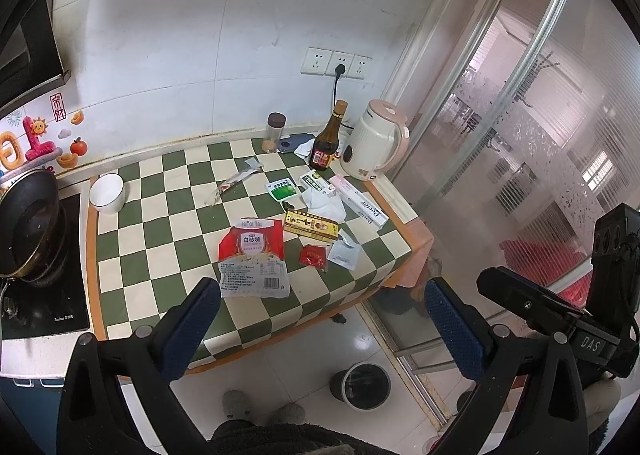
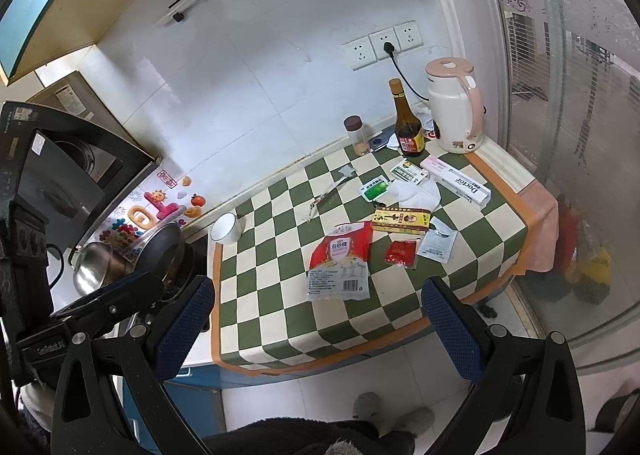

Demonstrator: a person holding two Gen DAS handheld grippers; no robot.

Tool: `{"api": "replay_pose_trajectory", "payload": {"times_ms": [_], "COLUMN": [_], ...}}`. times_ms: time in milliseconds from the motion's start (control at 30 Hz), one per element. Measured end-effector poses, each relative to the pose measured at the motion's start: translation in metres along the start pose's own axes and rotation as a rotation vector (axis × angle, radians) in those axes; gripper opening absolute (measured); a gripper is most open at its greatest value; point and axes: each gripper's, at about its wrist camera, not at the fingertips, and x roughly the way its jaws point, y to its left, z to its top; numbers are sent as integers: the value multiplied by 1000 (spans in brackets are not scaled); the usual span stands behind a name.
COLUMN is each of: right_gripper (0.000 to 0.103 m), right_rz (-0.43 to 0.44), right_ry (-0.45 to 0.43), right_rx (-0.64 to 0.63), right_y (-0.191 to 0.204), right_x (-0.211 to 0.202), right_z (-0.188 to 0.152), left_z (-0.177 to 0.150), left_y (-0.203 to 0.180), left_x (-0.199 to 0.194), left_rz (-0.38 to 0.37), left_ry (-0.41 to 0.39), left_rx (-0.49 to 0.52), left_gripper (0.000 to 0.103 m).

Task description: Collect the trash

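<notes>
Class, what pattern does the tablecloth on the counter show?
The tablecloth is a green-and-cream checkerboard with an orange border, clearest in the right wrist view.

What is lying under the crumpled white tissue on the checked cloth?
The crumpled white tissue overlaps the top edge of the yellow box and lies on the checked tablecloth. Whatever else sits beneath it is covered.

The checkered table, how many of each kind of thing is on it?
Packets and wrappers: 5, like the sugar bag
Boxes: 3, like the toothpaste box
Tissues: 2
Bottles and jars: 2
Kettle: 1
Bowl: 1
Phone: 1
Total: 15
</notes>
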Motion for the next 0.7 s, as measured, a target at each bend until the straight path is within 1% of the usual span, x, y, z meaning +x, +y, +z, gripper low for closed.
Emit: {"api": "replay_pose_trajectory", "payload": {"times_ms": [267, 700], "right_gripper": [103, 103], "right_rz": [16, 19], "right_ry": [-4, -10], "right_rx": [6, 16], "right_y": [-4, -8], "right_x": [0, -4], "right_z": [2, 0], "left_z": [1, -9], "left_y": [-3, -10], "left_x": [1, 0], "left_rz": [-5, -23], "left_ry": [-11, -21], "left_rx": [8, 14], "left_gripper": [103, 103]}}
